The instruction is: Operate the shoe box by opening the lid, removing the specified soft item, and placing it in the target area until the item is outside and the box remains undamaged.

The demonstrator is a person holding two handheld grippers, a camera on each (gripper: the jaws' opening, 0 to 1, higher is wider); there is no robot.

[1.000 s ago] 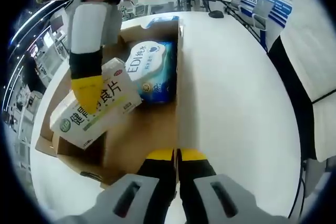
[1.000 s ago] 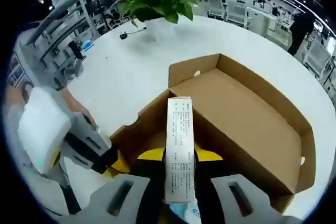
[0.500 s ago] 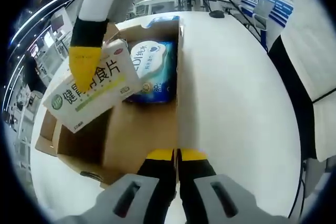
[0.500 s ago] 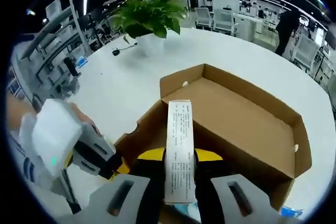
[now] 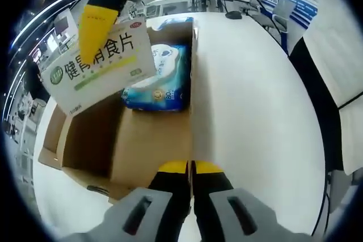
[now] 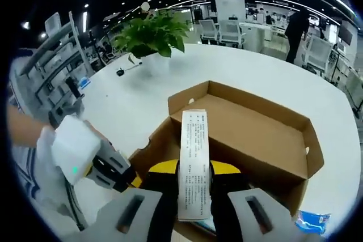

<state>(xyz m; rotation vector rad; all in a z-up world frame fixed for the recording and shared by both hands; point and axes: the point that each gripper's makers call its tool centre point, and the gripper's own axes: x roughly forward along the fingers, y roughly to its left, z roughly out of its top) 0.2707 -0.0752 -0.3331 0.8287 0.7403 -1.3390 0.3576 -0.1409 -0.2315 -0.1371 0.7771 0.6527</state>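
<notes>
A big white table (image 5: 255,111) carries the open cardboard shoe box (image 6: 249,140). A potted green plant (image 6: 150,35) stands on the table's far part, with a small dark mouse (image 6: 120,72) and its cable beside.

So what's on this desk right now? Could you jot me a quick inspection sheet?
Surface: white table, bare beside the box.
Job's things: open cardboard shoe box; blue wipes pack inside; white-green carton lifted above it.
Clutter: small blue packet by the box.
Tongs: right tongs shut on the carton; left tongs closed on the box's wall.
Cables: one near a dark object.
Surroundings: potted plant, office desks, chairs.
</notes>
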